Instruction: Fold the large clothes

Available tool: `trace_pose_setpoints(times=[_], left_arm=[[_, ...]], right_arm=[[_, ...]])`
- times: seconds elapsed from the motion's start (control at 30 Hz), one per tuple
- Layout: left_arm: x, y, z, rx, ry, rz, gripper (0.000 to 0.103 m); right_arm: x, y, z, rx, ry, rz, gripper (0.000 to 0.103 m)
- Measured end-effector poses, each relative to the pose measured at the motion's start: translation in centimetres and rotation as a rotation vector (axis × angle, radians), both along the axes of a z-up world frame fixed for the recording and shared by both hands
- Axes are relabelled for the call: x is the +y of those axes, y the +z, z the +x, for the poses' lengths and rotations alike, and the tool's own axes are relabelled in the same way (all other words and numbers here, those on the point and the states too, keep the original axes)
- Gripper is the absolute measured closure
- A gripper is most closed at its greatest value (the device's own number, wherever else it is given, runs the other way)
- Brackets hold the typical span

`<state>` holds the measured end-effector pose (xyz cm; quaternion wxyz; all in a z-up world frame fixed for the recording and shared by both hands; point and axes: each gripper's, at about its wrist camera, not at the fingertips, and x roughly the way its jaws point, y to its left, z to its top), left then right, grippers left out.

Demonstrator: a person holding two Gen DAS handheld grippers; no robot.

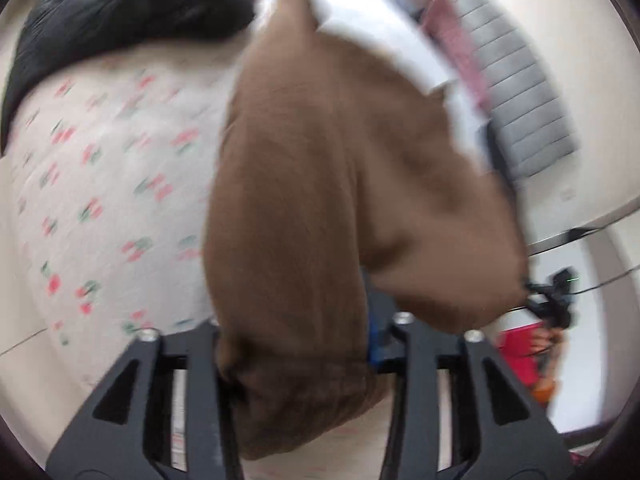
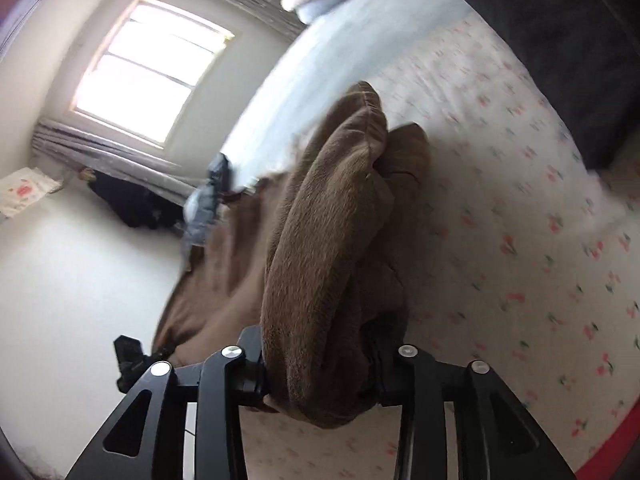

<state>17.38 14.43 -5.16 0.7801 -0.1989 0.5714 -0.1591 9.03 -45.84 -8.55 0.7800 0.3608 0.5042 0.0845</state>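
A large brown fleece garment (image 1: pixel 344 184) hangs stretched in the air above a bed with a cherry-print sheet (image 1: pixel 100 184). My left gripper (image 1: pixel 300 344) is shut on one bunched edge of it. My right gripper (image 2: pixel 320 364) is shut on another thick bunch of the same brown garment (image 2: pixel 332 240), which drapes away over the sheet (image 2: pixel 520 200). The right gripper also shows small at the garment's far corner in the left wrist view (image 1: pixel 548 300). The left gripper shows blurred beyond the cloth in the right wrist view (image 2: pixel 208 196). Both views are motion-blurred.
A black garment (image 1: pixel 132 4) lies at the bed's far side; it also shows in the right wrist view (image 2: pixel 560 40). White and pink folded clothes (image 1: pixel 404 36) sit near a grey headboard (image 1: pixel 516 92). A window (image 2: pixel 152 68) and a dark heap (image 2: pixel 132 204) are across the room.
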Motion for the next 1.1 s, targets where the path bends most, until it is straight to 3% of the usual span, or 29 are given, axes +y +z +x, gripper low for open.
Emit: trace_pose_setpoints(times=[0.03,0.07,0.1,0.23,0.33,0.43,0.53,0.63,0.67,0.7,0.73,0.77,0.8,0.87,0.93,1.0,1.1], left_arm=[[0.7,-0.7,-0.1,-0.008,0.021,-0.002,0.044],[1.3,-0.6,-0.1,-0.020,0.040,-0.030,0.043],[1.9,0.2,0.2,-0.030,0.068,-0.021,0.043],[2.2,5.1,2.4,-0.197,0.082,0.139,0.040],[1.0,6.9,6.1,-0.251,0.062,0.196,0.039],[-0.8,6.4,10.7,-0.251,0.052,0.255,0.039],[-1.8,3.8,14.6,-0.226,0.053,0.342,0.039],[-1.5,2.8,17.5,-0.218,0.089,0.305,0.058],[-1.6,2.9,18.0,-0.219,0.108,0.274,0.072],[-1.6,3.1,18.3,-0.228,0.130,0.236,0.093],[-1.7,3.7,18.3,-0.252,0.135,0.186,0.094],[-2.2,4.7,17.7,-0.307,0.141,0.163,0.095],[-2.5,6.1,16.5,-0.391,0.155,0.151,0.096],[-1.2,8.6,14.1,-0.547,0.209,0.093,0.095],[0.5,8.7,13.5,-0.598,0.264,0.069,0.095],[1.3,6.4,14.9,-0.544,0.287,0.127,0.094],[1.4,0.5,17.8,-0.415,0.301,0.282,0.086]], right_arm=[[-0.8,-1.7,-0.3,0.058,-0.026,-0.047,0.051],[-1.9,-2.6,-0.7,0.057,-0.046,-0.033,0.045],[-2.6,-2.7,-0.9,0.046,-0.070,-0.010,0.034],[-3.2,1.1,-0.4,-0.048,-0.101,-0.123,0.032],[-2.6,3.8,1.7,-0.126,-0.092,-0.174,0.032],[-1.4,4.3,6.3,-0.152,-0.085,-0.181,0.032],[-1.6,3.8,11.0,-0.135,-0.104,-0.180,0.032],[-2.0,1.5,15.1,-0.109,-0.152,-0.121,0.032],[-2.3,0.7,16.4,-0.093,-0.171,-0.098,0.032],[-2.5,0.1,17.2,-0.081,-0.191,-0.081,0.032],[-2.7,-0.6,18.0,-0.065,-0.216,-0.066,0.037],[-2.6,-1.0,18.6,-0.067,-0.214,-0.055,0.048],[-2.3,-0.7,19.0,-0.078,-0.200,-0.075,0.094],[-1.5,1.4,19.0,-0.194,-0.213,-0.137,0.095],[-1.0,3.3,18.4,-0.312,-0.222,-0.158,0.095],[-0.1,3.7,19.2,-0.333,-0.218,-0.223,0.095],[1.6,2.1,21.5,-0.299,-0.202,-0.317,0.095]])
